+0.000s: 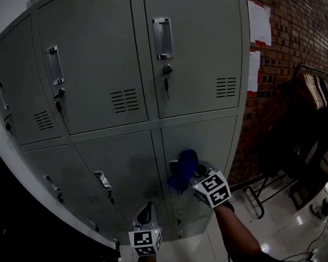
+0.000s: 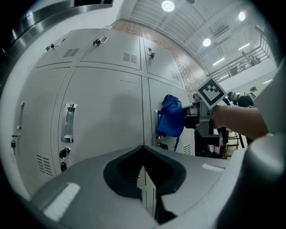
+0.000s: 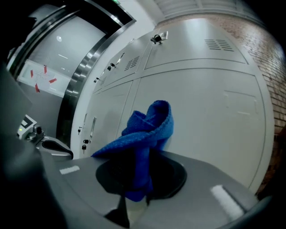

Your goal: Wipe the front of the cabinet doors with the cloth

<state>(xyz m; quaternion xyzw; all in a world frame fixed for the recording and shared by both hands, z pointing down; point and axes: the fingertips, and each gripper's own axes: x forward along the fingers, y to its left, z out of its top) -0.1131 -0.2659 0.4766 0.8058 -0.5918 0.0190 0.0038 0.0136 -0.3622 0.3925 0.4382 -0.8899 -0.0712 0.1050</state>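
A bank of grey metal cabinet doors (image 1: 126,151) with handles and keyed locks fills the head view. My right gripper (image 1: 196,172) is shut on a bunched blue cloth (image 1: 182,168), held against the lower right door (image 1: 208,142) near its handle. In the right gripper view the blue cloth (image 3: 147,134) sticks up from between the jaws in front of that door (image 3: 205,112). My left gripper (image 1: 148,213) hangs lower, in front of the bottom doors, shut with nothing in it. The left gripper view shows the cloth (image 2: 170,117) and the right gripper's marker cube (image 2: 211,92).
A brick wall (image 1: 291,50) with white paper sheets stands right of the cabinets. A clothes rack (image 1: 310,103) with hanging garments is at far right on a glossy tiled floor (image 1: 278,226). Keys hang from the upper door locks (image 1: 165,78).
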